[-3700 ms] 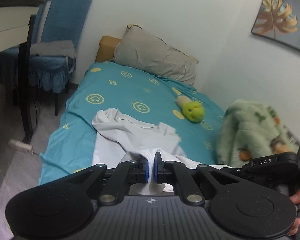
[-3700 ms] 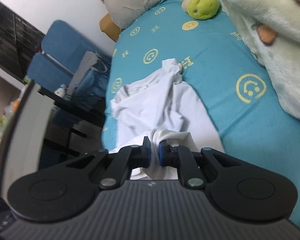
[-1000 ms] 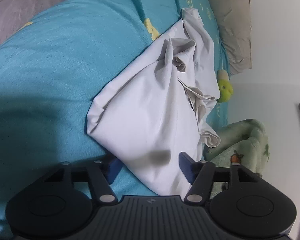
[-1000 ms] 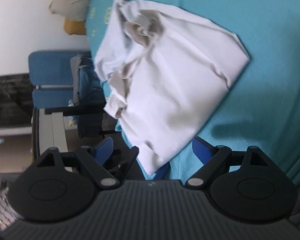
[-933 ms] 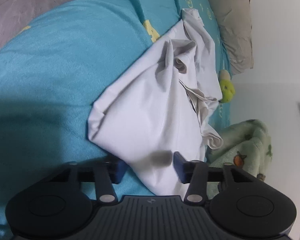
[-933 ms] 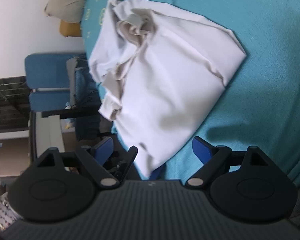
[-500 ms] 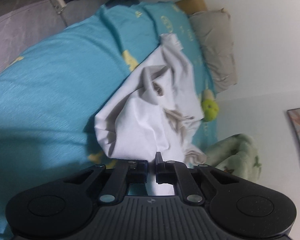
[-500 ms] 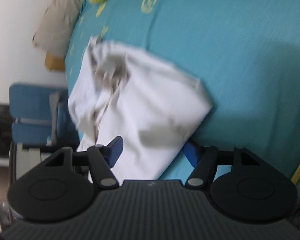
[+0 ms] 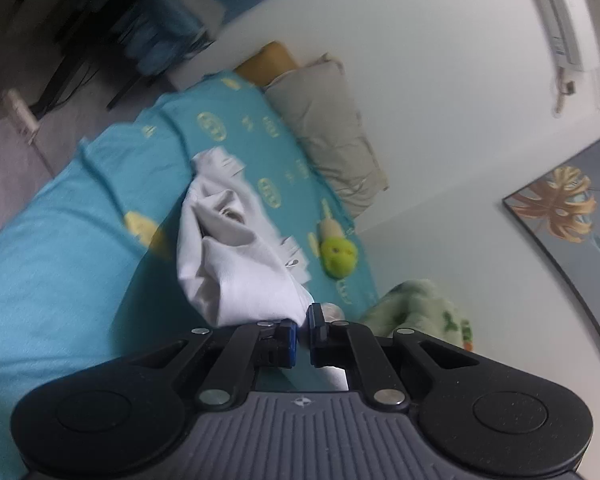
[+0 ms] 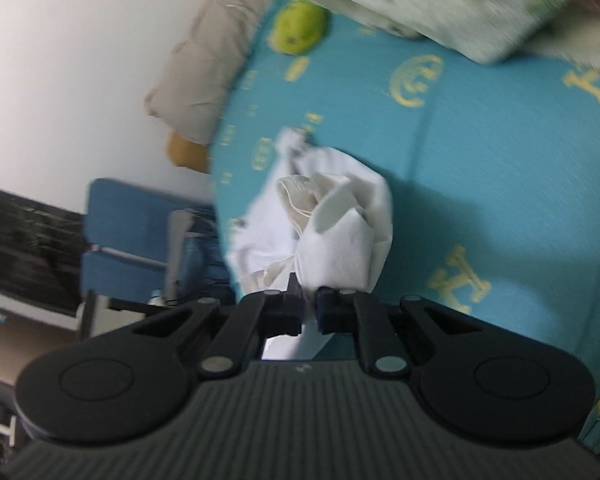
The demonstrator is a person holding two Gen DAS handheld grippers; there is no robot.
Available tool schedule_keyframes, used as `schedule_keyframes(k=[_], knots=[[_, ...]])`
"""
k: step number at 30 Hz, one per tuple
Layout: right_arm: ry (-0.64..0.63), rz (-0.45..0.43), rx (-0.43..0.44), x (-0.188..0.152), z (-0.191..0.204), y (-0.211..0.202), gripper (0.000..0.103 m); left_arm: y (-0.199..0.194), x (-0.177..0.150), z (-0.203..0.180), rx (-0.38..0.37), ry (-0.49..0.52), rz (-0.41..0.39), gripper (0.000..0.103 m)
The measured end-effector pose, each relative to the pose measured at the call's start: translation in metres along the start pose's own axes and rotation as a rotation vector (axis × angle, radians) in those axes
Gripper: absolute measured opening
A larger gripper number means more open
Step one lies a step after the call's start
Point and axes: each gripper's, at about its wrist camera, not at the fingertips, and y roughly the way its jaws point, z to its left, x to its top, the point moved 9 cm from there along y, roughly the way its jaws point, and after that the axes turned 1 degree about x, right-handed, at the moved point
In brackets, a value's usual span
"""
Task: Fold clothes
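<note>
A white garment [image 9: 236,268] hangs bunched over the teal bed sheet [image 9: 60,248], with its far end trailing on the bed. My left gripper [image 9: 303,320] is shut on its near edge. In the right wrist view the same garment [image 10: 340,232] is bunched up, and my right gripper [image 10: 309,300] is shut on another part of its near edge. Both views are blurred by motion.
A grey pillow [image 9: 328,120] lies at the head of the bed by the white wall. A green plush toy [image 9: 338,256] lies beyond the garment. A pale green blanket [image 9: 420,308] is heaped on the bed's right side. Blue chairs [image 10: 128,232] stand beside the bed.
Both grippers were open around the garment's near edge on the bed a second ago. They have shut on it and lifted, so the cloth now bunches and hangs.
</note>
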Motion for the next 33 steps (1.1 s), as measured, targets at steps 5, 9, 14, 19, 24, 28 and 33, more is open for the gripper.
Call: schedule_keyframes(k=[5, 9, 14, 19, 24, 28, 33], knots=[[-0.104, -0.036, 0.064, 0.01, 0.044, -0.041, 0.009, -0.037, 0.007, -0.055, -0.031, 0.07, -0.043, 0.005], [-0.153, -0.026, 0.078, 0.003, 0.06, -0.082, 0.009, -0.075, -0.008, -0.082, -0.042, 0.07, -0.045, 0.005], [-0.186, 0.005, 0.076, -0.02, 0.061, -0.135, 0.01, -0.13, -0.035, -0.093, -0.019, 0.047, -0.027, 0.006], [-0.194, 0.036, 0.063, -0.032, 0.057, -0.145, 0.01, -0.141, -0.04, -0.09, 0.013, 0.068, -0.047, 0.006], [-0.189, 0.048, 0.019, -0.018, 0.056, -0.098, 0.01, -0.097, -0.019, -0.072, 0.066, 0.038, -0.023, 0.006], [-0.176, 0.089, -0.033, -0.001, 0.052, -0.038, 0.01, -0.042, 0.004, -0.047, 0.132, 0.032, -0.007, 0.006], [-0.155, 0.14, -0.106, 0.017, 0.033, 0.035, 0.01, 0.031, 0.025, -0.014, 0.202, 0.09, 0.025, 0.006]])
